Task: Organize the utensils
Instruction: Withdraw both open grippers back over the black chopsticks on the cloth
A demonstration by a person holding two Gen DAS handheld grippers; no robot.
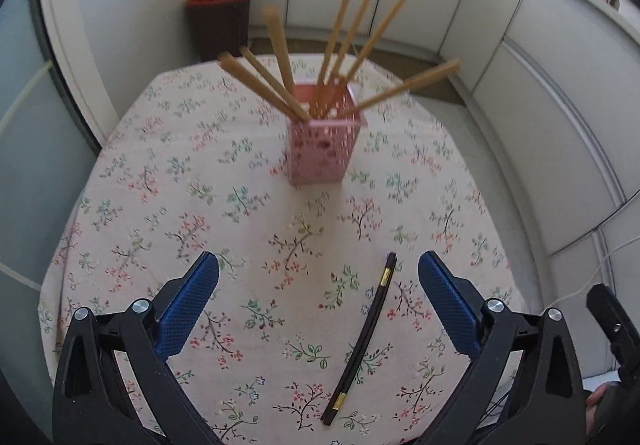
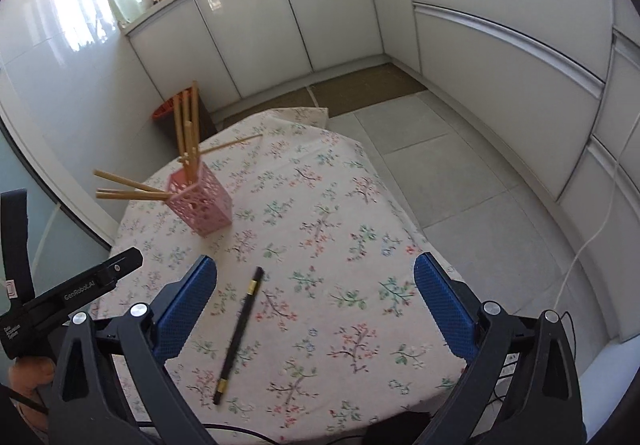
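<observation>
White cabinets [image 2: 280,13] ring a table under a floral tablecloth [image 1: 224,205]; a dark bin with a red rim [image 1: 220,21] stands on the floor at 11 o'clock. The pink perforated holder [image 1: 320,145] stands mid-table, wooden chopsticks [image 1: 276,37] fanning from it. A black chopstick [image 1: 360,341] lies flat on the cloth at 5 o'clock from the holder. The left gripper [image 1: 318,273] and right gripper [image 2: 316,277] both gape, released, gripping nothing.

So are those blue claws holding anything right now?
Nothing is held. The left gripper and right gripper both stand open, and the black chopstick lies loose on the tablecloth.
</observation>
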